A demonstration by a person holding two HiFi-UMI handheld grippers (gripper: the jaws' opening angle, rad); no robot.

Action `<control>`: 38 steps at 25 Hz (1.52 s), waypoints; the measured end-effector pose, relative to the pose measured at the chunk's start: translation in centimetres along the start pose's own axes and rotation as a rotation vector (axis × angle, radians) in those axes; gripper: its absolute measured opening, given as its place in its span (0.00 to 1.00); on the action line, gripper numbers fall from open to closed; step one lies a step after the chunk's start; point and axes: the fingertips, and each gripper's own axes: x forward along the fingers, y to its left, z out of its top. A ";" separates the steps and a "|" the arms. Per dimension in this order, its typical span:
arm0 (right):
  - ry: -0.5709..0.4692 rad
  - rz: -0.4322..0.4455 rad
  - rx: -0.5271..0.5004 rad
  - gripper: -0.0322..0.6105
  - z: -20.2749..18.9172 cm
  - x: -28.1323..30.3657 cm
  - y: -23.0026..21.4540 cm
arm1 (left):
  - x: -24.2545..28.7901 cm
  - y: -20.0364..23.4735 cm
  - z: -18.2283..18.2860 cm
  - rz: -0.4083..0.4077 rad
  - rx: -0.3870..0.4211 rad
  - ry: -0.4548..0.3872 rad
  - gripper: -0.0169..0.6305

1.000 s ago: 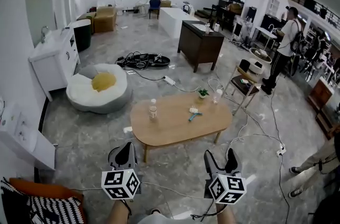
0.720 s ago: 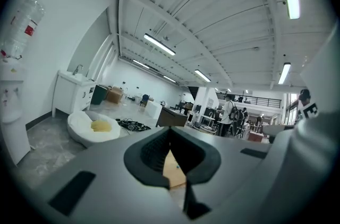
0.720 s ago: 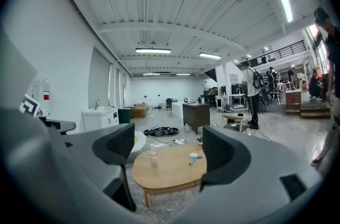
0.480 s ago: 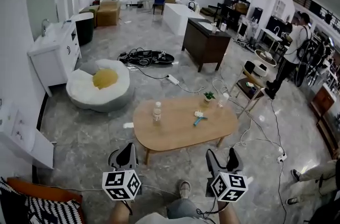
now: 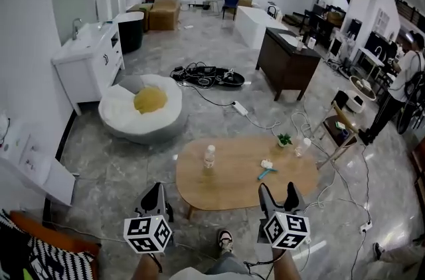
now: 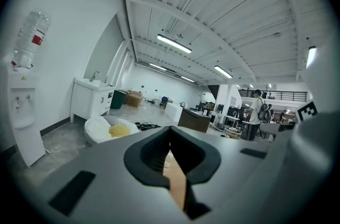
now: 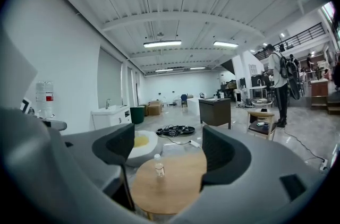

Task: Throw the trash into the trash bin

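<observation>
Bottle upright on table; left claw closed, right claw spread.

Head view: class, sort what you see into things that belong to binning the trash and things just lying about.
Belongs to the job: plastic bottle, white scrap and blue item, likely trash, on the wooden table; dark bin by the white cabinet, probably the trash bin.
Just lying about: bean bag, cable pile, potted plant, dark desk.
</observation>
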 end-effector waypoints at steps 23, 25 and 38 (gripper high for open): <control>0.160 0.276 0.043 0.68 -0.8 29.0 -5.6 | 22.1 -2.6 -0.5 0.234 0.003 0.102 0.01; 0.176 0.291 0.044 0.68 -1.2 30.0 -4.4 | 22.3 -1.5 -0.4 0.250 -0.002 0.108 0.01; 0.264 0.521 -0.062 0.68 -4.6 33.7 6.2 | 18.5 6.0 -2.3 0.427 -0.067 0.102 0.01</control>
